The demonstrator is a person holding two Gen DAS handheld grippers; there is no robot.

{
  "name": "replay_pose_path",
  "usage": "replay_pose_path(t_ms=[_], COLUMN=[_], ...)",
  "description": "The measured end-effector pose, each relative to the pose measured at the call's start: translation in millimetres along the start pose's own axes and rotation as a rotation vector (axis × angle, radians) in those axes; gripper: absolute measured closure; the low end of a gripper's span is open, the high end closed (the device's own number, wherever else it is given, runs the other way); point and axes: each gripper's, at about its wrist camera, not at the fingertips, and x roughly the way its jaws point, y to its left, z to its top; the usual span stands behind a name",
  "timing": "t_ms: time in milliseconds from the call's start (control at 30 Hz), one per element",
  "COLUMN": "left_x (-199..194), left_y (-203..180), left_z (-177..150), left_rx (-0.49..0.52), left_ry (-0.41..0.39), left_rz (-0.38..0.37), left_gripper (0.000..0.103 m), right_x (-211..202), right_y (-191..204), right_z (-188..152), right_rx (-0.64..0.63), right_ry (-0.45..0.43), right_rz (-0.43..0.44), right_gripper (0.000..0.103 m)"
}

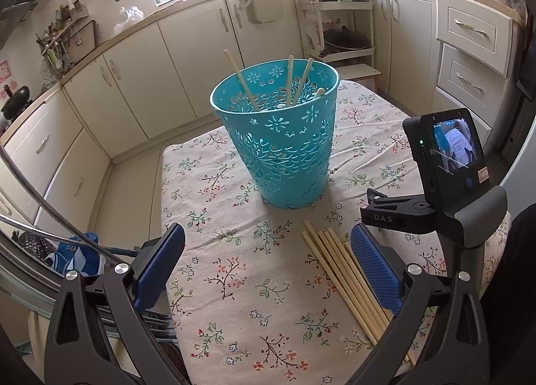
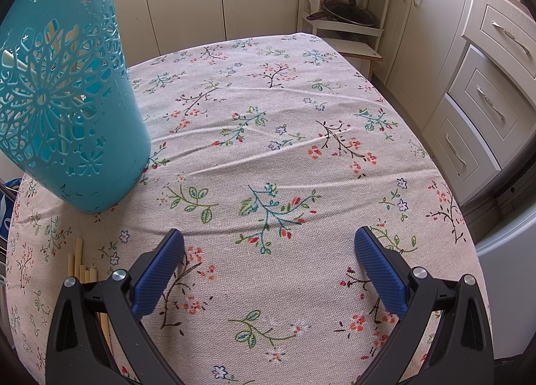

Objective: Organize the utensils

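Observation:
A turquoise cut-out basket (image 1: 279, 137) stands upright on the floral tablecloth (image 1: 241, 284), with several wooden chopsticks (image 1: 290, 83) leaning inside it. A loose bundle of chopsticks (image 1: 338, 271) lies flat on the cloth in front of the basket, partly hidden under the right finger of my left gripper (image 1: 268, 267), which is open and holds nothing. The right gripper (image 1: 398, 215) shows at the right of the left wrist view. In the right wrist view, my right gripper (image 2: 269, 271) is open over bare cloth. The basket (image 2: 67, 97) is at its far left and the chopstick ends (image 2: 82, 264) just left of its left finger.
Cream kitchen cabinets (image 1: 134, 83) wrap around the table on the far side and the right. A white shelf rack (image 2: 345, 16) with a lidded pan stands past the far table edge (image 2: 234, 41). A blue bag (image 1: 77, 254) sits low beside the table's left edge.

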Motion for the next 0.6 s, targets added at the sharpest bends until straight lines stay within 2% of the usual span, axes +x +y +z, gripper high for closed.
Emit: replay_pose_path(t_ms=[600], left_x=[8.8], left_y=[-13.6], left_z=[-2.1], left_rx=[0.042], left_ry=[0.018], left_rz=[0.005], left_gripper=[0.008], right_x=[0.1], right_y=[0.0], right_z=[0.0], right_rx=[0.0], right_ry=[0.0], right_rz=[0.0], right_gripper=[0.006])
